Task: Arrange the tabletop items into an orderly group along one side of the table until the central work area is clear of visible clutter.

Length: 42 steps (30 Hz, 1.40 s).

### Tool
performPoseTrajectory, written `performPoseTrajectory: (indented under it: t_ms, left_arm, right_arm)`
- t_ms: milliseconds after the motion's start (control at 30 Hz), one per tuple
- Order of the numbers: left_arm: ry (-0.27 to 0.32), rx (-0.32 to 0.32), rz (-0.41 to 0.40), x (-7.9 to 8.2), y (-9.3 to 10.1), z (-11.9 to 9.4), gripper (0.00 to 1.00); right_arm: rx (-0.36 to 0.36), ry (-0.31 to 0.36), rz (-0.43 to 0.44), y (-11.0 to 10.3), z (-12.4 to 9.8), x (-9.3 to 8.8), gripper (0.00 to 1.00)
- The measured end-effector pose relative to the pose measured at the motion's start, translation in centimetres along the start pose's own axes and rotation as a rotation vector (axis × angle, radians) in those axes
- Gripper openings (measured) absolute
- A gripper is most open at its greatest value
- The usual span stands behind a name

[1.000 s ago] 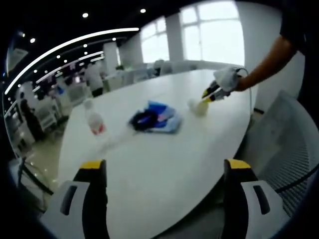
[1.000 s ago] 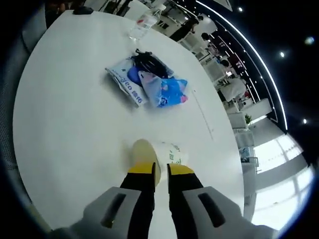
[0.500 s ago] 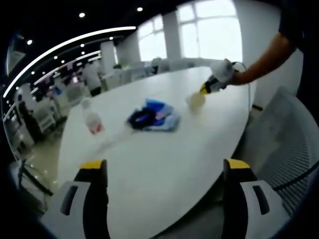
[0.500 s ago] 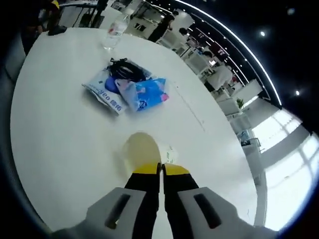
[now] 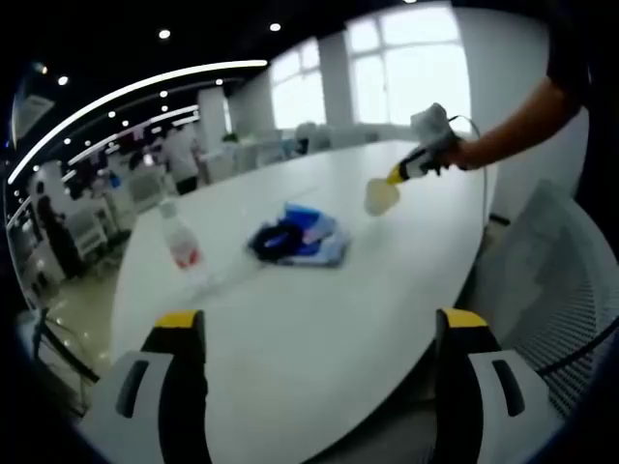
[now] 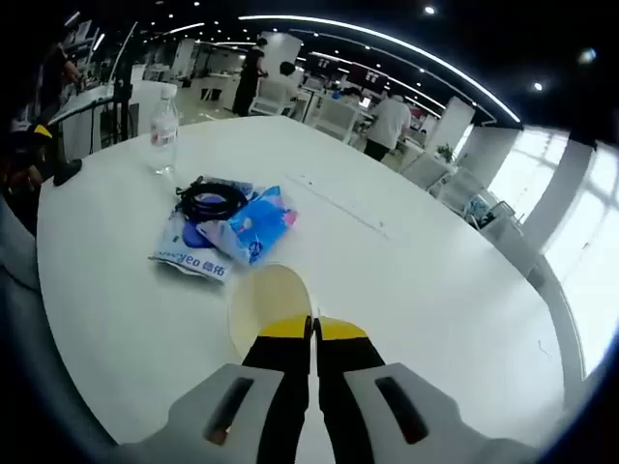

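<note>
My right gripper (image 6: 314,331) is shut on the rim of a pale paper cup (image 6: 268,307), held lifted above the white table (image 6: 416,280); from the left gripper view the same cup (image 5: 380,196) hangs in the air under that gripper (image 5: 398,177). Blue tissue packets (image 6: 227,235) with a coiled black cable (image 6: 215,202) on top lie mid-table, also seen as a blue heap (image 5: 295,238). A clear water bottle (image 5: 180,241) with a red label stands at the left, and appears far left as a bottle (image 6: 162,129). My left gripper (image 5: 314,333) is open over the table's near edge, holding nothing.
A grey mesh chair (image 5: 551,290) stands by the table's right edge. A person's arm (image 5: 513,121) reaches in from the right. Office desks, chairs and several people fill the background (image 6: 319,87). Bright windows (image 5: 406,68) lie beyond the table.
The right gripper closed on the cup's rim and raised it off the table, tipping the view up toward the room. The left gripper stayed put.
</note>
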<state>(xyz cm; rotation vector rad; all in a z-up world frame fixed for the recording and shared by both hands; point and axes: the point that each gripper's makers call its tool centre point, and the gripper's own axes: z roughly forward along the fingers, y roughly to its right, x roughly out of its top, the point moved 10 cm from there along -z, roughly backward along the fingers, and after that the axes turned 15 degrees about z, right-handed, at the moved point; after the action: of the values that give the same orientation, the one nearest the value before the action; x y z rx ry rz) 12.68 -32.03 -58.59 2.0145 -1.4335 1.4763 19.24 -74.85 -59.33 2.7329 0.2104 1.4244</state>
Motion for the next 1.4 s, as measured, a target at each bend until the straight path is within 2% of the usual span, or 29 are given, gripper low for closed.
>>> performPoseTrajectory:
  t_ms: [367,533,667,1033,1167,1267,1367,1400]
  left_arm:
    - [0.007,0.004,-0.005,0.1,0.0,-0.1,0.96]
    - [0.01,0.003,-0.01,0.2,0.0,0.0,0.97]
    - [0.013,0.005,-0.014,0.3,0.0,0.0,0.98]
    - [0.021,0.028,-0.025,0.3,-0.2,-0.1,1.0]
    - [0.018,0.031,-0.026,0.3,-0.2,-0.1,1.0]
    - [0.019,0.034,-0.027,0.3,-0.2,-0.1,1.0]
    - [0.019,0.038,-0.03,0.2,-0.3,-0.1,1.0]
    - [0.019,0.038,-0.032,0.2,-0.3,-0.1,1.0]
  right_arm:
    - [0.11,-0.03,0.271,-1.9,0.3,2.0,0.0]
    - [0.145,-0.036,0.347,-3.0,0.5,2.9,0.0]
    - [0.179,-0.053,0.488,-4.1,0.7,3.5,0.0]
    - [0.226,-0.083,0.553,-6.1,2.1,4.9,0.0]
    - [0.25,-0.098,0.615,-6.7,2.8,5.5,0.0]
    - [0.279,-0.107,0.725,-7.7,2.8,6.0,0.0]
    - [0.274,-0.102,0.737,-8.2,2.9,6.5,0.0]
    - [0.281,-0.105,0.765,-8.6,2.9,6.7,0.0]
